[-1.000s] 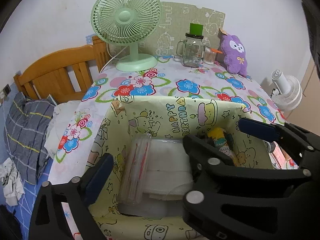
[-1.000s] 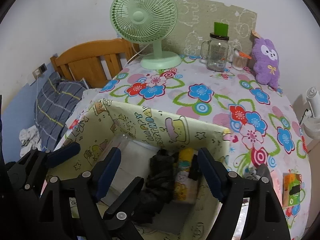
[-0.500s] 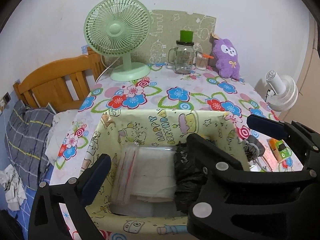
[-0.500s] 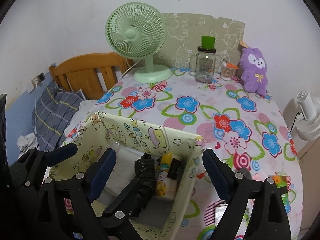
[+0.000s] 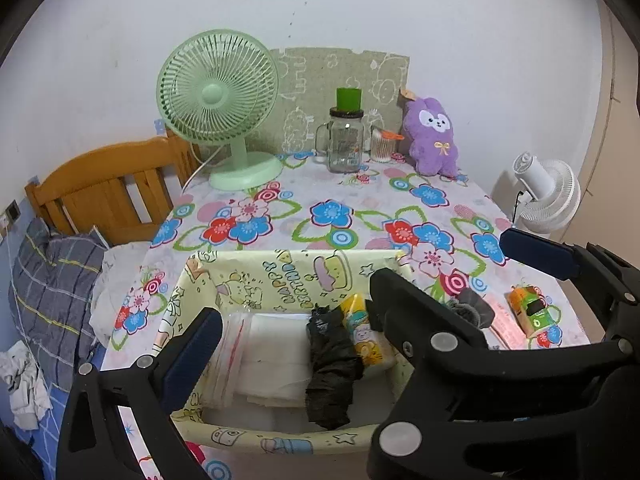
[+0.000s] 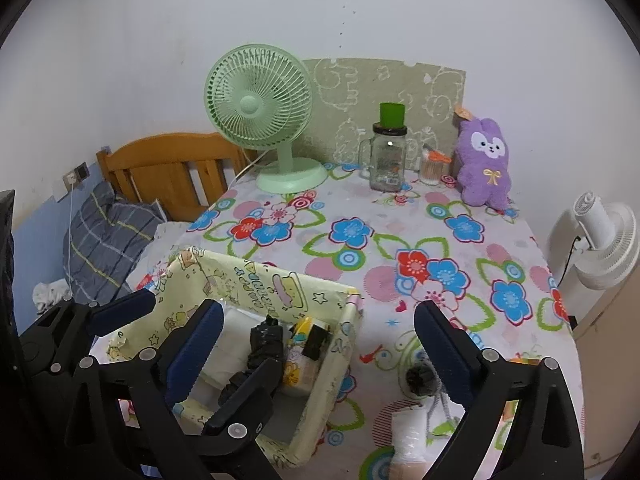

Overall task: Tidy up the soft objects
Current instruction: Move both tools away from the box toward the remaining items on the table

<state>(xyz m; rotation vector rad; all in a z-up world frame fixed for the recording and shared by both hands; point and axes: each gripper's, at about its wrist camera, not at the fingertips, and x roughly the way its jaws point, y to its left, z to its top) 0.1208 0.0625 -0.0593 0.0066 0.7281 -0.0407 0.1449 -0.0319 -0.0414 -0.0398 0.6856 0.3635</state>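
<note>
From my left gripper (image 5: 356,284) with fingers spread wide and holding nothing, I'm looking down into the yellow box (image 5: 280,276). Inside, left to right: a zip bag (image 5: 228,356), white cloth (image 5: 276,356), black cloth (image 5: 332,364), and a tissue pack (image 5: 366,334). My right gripper (image 6: 316,348) is spread too, hovering over the box's right wall, with a dark ball (image 6: 420,378) on the worktop (image 6: 360,216) beside it.

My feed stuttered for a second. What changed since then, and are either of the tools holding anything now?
Both tools drew back and up from the fabric box; the left tool and right tool are open and empty. The black bundle, tissue pack and clear bag lie inside, unmoved. The fan and purple plush stayed put.
</note>
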